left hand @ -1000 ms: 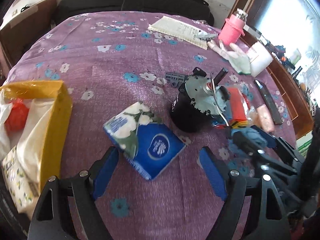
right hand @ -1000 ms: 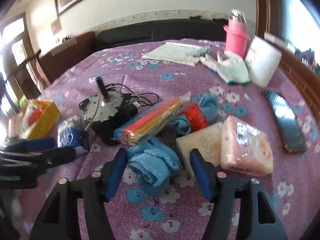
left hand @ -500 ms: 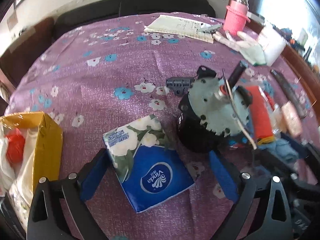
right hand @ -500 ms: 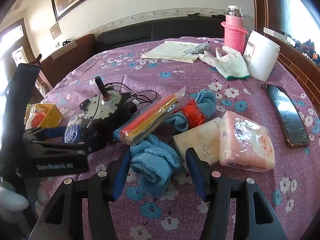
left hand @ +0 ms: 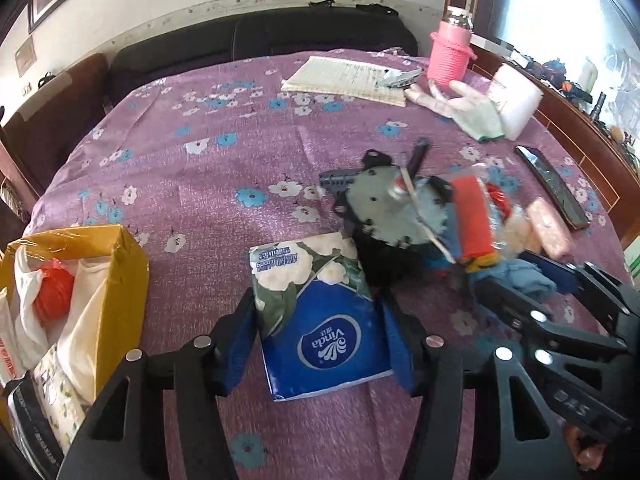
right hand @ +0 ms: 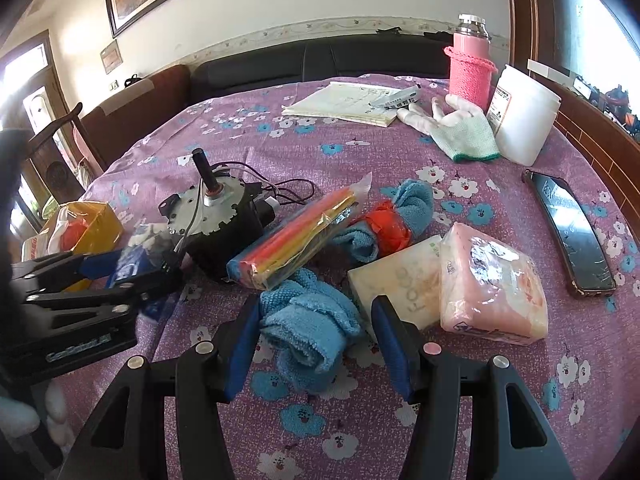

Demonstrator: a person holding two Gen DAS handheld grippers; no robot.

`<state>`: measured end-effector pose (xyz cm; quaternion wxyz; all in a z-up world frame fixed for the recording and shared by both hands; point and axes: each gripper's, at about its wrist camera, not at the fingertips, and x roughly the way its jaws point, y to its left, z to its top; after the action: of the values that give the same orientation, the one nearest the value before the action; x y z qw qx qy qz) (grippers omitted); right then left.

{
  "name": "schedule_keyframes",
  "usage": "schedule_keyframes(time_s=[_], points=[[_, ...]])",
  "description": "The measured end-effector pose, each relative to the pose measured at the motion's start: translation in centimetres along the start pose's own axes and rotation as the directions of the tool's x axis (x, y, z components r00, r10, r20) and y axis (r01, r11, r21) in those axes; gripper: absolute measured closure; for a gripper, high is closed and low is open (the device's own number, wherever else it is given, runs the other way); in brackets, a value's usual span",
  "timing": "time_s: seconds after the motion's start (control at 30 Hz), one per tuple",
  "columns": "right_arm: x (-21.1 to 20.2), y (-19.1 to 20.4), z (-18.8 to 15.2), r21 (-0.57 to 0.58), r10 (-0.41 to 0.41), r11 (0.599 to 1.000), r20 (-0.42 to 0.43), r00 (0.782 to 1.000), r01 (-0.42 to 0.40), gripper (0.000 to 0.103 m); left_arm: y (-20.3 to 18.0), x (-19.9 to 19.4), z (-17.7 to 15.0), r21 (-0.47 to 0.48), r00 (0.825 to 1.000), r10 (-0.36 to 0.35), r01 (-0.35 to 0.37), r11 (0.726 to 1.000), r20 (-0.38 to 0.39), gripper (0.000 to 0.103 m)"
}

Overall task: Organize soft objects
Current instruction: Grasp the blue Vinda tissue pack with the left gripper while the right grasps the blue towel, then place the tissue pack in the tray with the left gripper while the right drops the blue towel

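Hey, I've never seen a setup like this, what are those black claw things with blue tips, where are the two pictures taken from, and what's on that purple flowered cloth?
They are hand-held two-finger grippers, one in each of a person's hands, each with a camera looking along its fingers.

Left camera: the left gripper is closing around a blue and white flowered tissue pack; its pads look to be touching the pack's sides. A yellow box of soft things stands at the left.

Right camera: the right gripper straddles a crumpled blue towel cloth, with gaps at both pads. Nearby on the purple flowered tablecloth lie a black electric motor, a pink wrapped tissue pack and a dark phone.
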<state>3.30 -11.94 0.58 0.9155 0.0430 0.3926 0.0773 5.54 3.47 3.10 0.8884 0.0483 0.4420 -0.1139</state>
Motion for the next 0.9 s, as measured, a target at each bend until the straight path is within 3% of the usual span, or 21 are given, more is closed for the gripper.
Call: schedule_keyframes(time_s=[0.37,0.53,0.63,0.9], points=[[-0.1,-0.4,-0.1,0.023,-0.006,1.0,0.008,1.0,0.006,0.047,-0.5,-5.2,-3.0,0.025,0.999,-0.008,0.008,1.0,0.032,0.046],[0.5,1.1,0.0,-0.057,-0.074,0.996,-0.026,0.997,0.073,0.047,0.7,-8.3,-4.6,-0.007,0.998,-0.018,0.019,1.0,0.054,0.046],[0.4,2.4,-0.4,-0.128,-0.145,0.982,-0.035,0.989,0.139,0.056,1.4,-10.2,-5.7,-0.021,0.997,-0.02,0.022,1.0,0.079,0.046],[-5.5,4.2,-3.9,-0.147,-0.101,0.984,-0.005,0.995,0.099,0.058,5.1,-13.6,-9.6,-0.12,0.992,-0.041,0.056,0.991,0.123,0.046]])
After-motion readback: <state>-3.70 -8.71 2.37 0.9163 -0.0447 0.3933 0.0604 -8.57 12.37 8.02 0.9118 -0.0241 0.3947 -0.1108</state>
